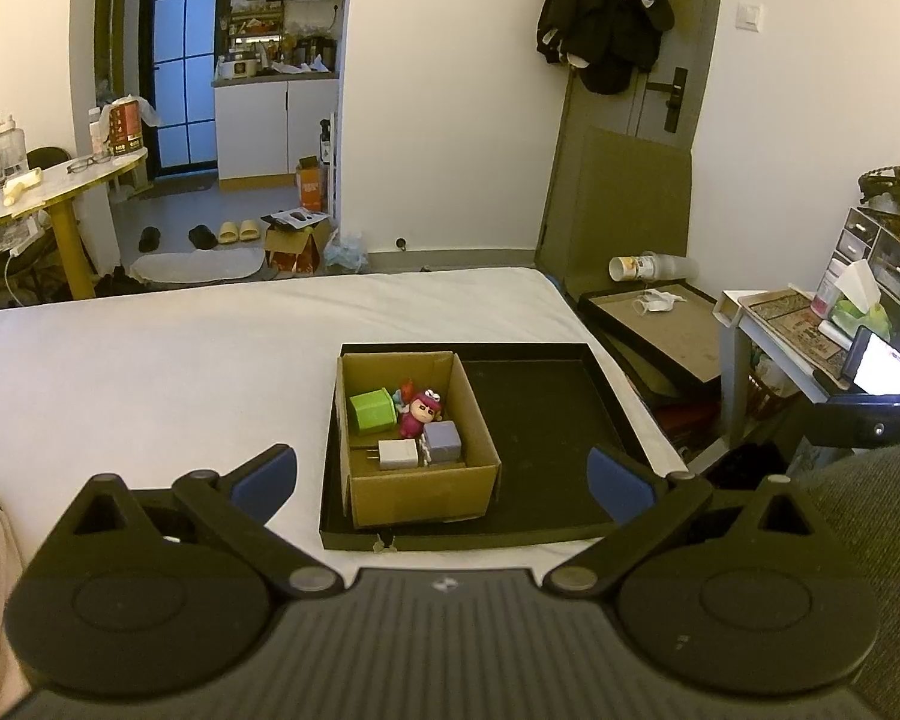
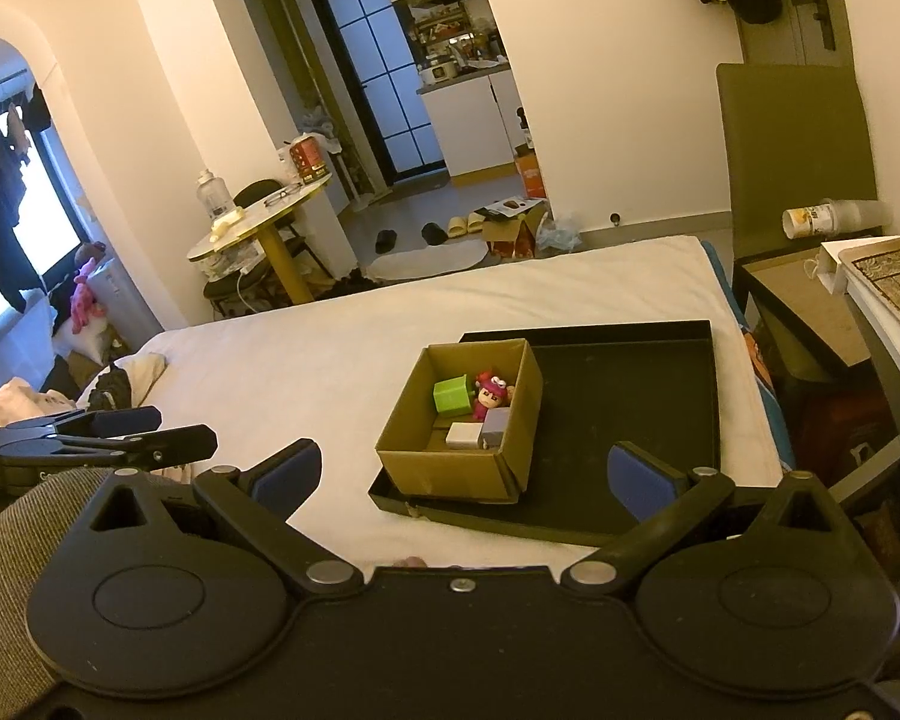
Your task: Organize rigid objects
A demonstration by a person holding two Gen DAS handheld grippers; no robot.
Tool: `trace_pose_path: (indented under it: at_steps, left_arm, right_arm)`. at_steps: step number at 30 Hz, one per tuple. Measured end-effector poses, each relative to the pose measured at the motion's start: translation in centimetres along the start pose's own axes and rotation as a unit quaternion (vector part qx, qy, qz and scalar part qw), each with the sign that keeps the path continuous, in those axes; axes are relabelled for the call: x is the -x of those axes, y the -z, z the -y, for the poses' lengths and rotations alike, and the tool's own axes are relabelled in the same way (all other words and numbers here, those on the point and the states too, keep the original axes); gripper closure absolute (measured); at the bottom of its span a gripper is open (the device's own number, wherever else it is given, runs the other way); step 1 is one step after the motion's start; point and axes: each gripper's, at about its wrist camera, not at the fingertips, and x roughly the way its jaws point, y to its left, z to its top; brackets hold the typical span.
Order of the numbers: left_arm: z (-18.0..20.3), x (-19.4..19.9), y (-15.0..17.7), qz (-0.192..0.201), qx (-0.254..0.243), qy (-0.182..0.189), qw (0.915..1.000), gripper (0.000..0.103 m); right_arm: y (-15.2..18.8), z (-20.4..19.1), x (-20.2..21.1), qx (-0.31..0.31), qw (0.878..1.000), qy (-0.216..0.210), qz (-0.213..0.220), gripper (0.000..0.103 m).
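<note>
Cardboard box [image 1: 417,480]: sits in black tray's [image 1: 546,420] left half on bed [image 1: 150,372], corralling small items. Left tool [image 1: 444,480], right tool [image 2: 462,477]: both spread apart, empty.

cardboard box [image 1: 417,480] in black tray [image 1: 546,420], gripper [image 1: 444,480] spread

Green cube [image 1: 371,410], pink figurine [image 1: 419,414], two chargers [image 1: 398,453] inside cardboard box [image 1: 426,495]

Warm yellowish indoor light; moderately dim; sharp focus; strong fisheye bending at edges; dark corner vignetting.
</note>
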Motion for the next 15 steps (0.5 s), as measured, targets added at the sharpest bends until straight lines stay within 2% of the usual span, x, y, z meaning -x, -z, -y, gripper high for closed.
trace_pose_path:
  at_steps: [15]
  left_arm:
    - [0.21,0.03,-0.05,0.0,-0.002,-0.003,1.0,0.001]
  right_arm:
    - [0.35,0.02,0.04,-0.008,1.0,0.002,-0.01,0.0]
